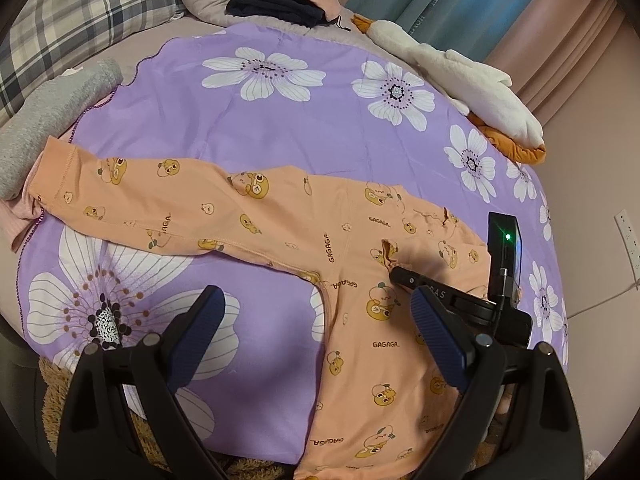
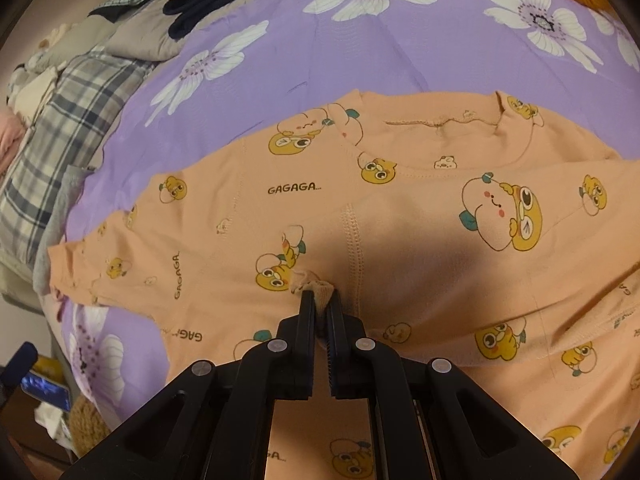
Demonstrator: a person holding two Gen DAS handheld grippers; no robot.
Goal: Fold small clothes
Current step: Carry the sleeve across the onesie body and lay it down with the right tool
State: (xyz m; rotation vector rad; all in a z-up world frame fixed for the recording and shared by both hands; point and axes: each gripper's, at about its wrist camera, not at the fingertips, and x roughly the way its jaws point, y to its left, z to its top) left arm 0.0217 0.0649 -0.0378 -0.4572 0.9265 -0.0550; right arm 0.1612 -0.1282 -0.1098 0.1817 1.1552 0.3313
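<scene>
An orange long-sleeved top point(image 1: 280, 216) printed with cartoon ducks lies spread on a purple flowered sheet point(image 1: 248, 128). One sleeve stretches out to the left and the body runs toward the lower right. My left gripper point(image 1: 316, 304) hangs open above the armpit area, with nothing between its blue pads point(image 1: 436, 328). My right gripper point(image 2: 320, 294) is shut on a small pinch of the orange top point(image 2: 400, 220) in the middle of the body, beside a stitched cuff seam point(image 2: 352, 236). From the left wrist view the right gripper point(image 1: 396, 272) reaches in from the right, low on the cloth.
A folded grey cloth point(image 1: 52, 120) lies by the sleeve's end. A white plush goose point(image 1: 460, 76) rests along the sheet's far right edge. Dark and pink clothes point(image 1: 280, 4) and a plaid pillow point(image 1: 80, 20) sit at the back. The wall carries a socket point(image 1: 628, 236).
</scene>
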